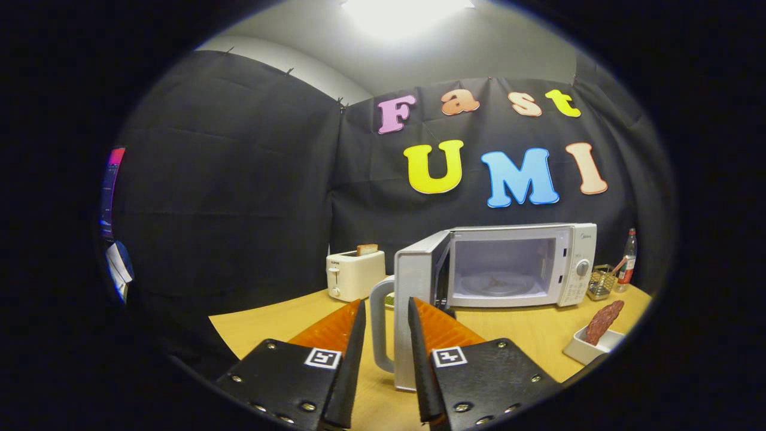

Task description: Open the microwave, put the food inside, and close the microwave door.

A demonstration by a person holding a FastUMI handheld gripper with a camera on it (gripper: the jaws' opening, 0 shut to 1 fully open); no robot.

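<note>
The gripper (386, 317) has its jaws slightly parted around the grey loop handle (378, 326) of the white microwave's (574, 263) swung-open door (419, 281), not visibly clamping it.

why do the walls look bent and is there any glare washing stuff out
Gripper view: the fisheye lens bows the black cloth wall and wooden table edges; the ceiling light blows out to white, yet the white microwave with its open door stays sharp, handle between the open claw fingers.
</note>
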